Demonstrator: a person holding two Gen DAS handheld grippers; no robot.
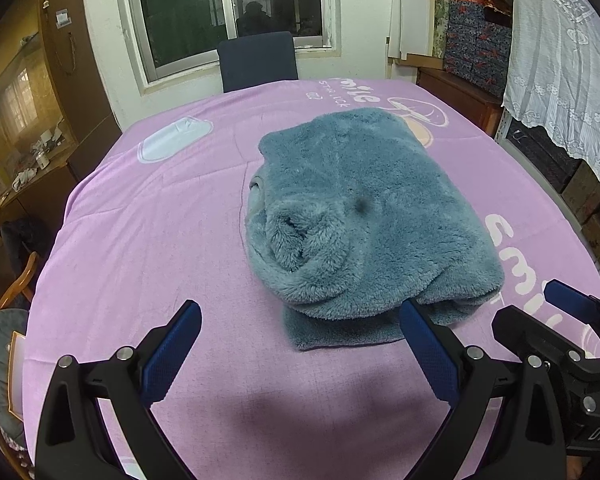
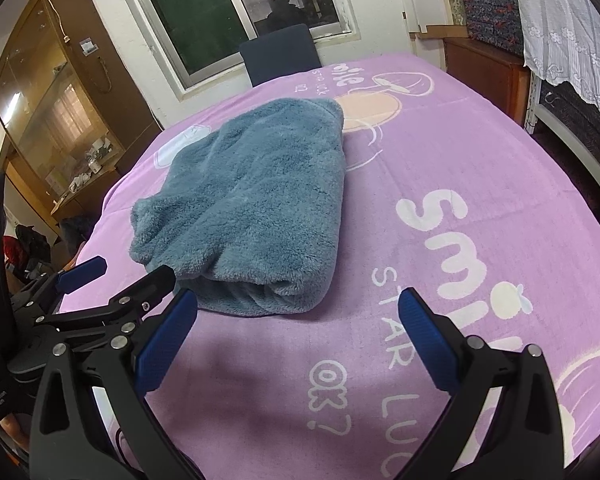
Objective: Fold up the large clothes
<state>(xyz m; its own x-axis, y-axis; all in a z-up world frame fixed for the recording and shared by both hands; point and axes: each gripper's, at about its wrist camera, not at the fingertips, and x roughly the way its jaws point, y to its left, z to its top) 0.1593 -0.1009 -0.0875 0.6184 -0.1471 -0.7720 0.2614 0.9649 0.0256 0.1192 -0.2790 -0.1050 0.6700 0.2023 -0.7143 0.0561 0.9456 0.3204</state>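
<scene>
Garment: a blue-grey fleece garment (image 1: 360, 216) lies folded into a thick bundle on the pink sheet (image 1: 140, 240), near the middle of the table.
Garment detail: in the left wrist view a rolled opening faces the left side of the bundle; a flat lower layer sticks out from under its near edge.
Left gripper (image 1: 300, 356): released, jaws spread wide, nothing between them; it sits above the sheet just in front of the bundle's near edge.
Right gripper (image 2: 298, 340): released, jaws spread wide, holding nothing; it sits above the sheet in front of the bundle's near right corner.
Gripper relation: the two grippers are side by side, close together, each visible in the other's view.
Sheet: printed with white lettering (image 2: 440, 236) to the right of the garment.
Background: a dark blue chair (image 1: 258, 60) stands at the far edge of the table, below a window (image 1: 228, 4).
</scene>
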